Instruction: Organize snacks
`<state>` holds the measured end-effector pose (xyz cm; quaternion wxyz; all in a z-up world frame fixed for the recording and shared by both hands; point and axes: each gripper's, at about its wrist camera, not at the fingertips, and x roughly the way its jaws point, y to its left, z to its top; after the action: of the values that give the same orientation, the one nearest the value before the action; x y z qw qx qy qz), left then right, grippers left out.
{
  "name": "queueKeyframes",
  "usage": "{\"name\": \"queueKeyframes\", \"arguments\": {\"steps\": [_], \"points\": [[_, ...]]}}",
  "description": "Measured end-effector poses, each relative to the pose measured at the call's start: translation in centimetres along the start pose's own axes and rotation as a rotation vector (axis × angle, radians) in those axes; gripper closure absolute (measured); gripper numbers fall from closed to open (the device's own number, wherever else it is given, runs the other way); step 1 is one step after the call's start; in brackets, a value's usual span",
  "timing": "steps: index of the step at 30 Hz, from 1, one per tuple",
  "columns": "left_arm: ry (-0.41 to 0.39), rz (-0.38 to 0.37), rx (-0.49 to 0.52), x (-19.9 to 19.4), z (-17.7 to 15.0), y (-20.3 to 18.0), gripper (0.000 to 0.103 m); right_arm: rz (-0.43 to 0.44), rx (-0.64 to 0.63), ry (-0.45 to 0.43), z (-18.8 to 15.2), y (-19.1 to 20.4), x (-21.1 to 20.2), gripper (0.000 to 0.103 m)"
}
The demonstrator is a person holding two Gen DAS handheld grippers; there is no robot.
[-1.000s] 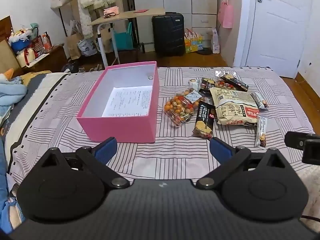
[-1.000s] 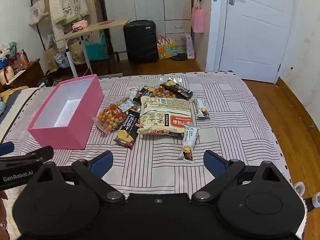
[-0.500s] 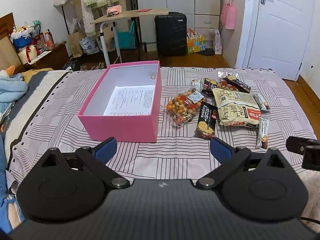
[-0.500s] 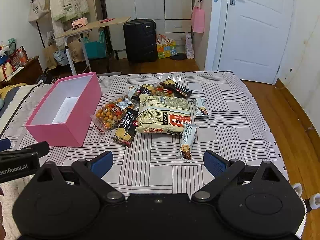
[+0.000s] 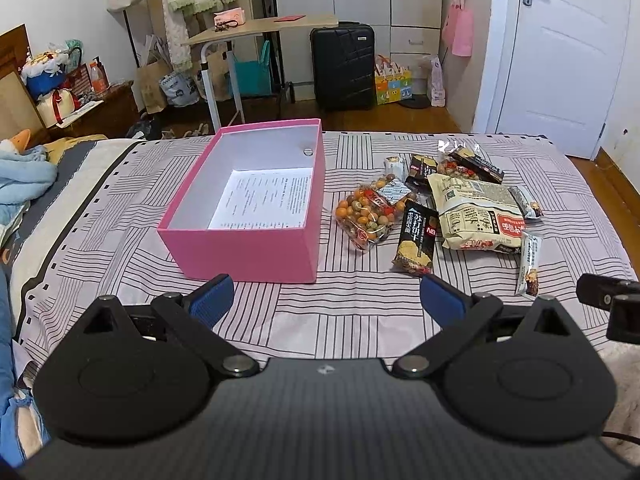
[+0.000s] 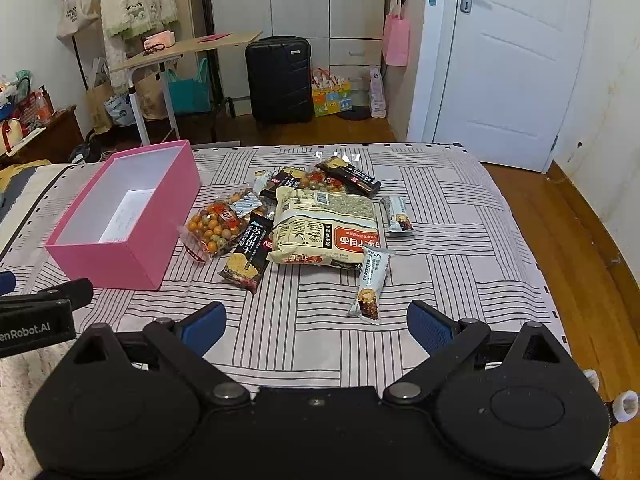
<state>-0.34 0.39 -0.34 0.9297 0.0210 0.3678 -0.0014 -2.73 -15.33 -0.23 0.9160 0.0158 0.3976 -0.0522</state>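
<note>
Snack packets lie heaped on the striped bedspread ahead of the right gripper, jaws spread, empty. Pink box sits directly ahead of the left gripper, likewise wide apart and empty.

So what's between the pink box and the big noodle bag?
In the right wrist view, a clear bag of coated peanuts and a black cracker packet lie between pink box and noodle bag.

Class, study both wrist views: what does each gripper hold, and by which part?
Nothing. The left gripper and right gripper are both open and empty, short of the snacks on the bed.
</note>
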Motion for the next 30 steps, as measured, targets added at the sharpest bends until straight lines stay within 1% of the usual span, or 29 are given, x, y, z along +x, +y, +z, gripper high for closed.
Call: {"name": "queueKeyframes", "arguments": {"steps": [13,20,23,25,26,30], "points": [[-0.001,0.003,0.002,0.2,-0.1,0.1,0.002,-0.006,-0.011,0.0,-0.1,0.1,-0.1,0.004],[0.016,0.006,0.021,0.7,-0.2,-0.2,0.002,-0.002,-0.009,0.004,-0.3,-0.5,0.3,0.004],[0.008,-0.008,0.037,0.8,0.3,-0.2,0.002,0.051,-0.042,-0.064,-0.1,-0.6,-0.5,0.004],[-0.008,-0.014,0.035,0.7,0.8,0.0,0.002,0.072,-0.08,-0.128,0.2,-0.4,-1.3,0.004],[-0.024,-0.016,0.032,0.7,1.2,0.1,0.002,0.087,-0.095,-0.147,0.5,-0.4,-1.4,0.004],[-0.058,-0.037,0.064,1.4,3.2,0.2,0.001,0.17,-0.099,-0.204,1.8,-0.6,-0.4,0.004]]}}
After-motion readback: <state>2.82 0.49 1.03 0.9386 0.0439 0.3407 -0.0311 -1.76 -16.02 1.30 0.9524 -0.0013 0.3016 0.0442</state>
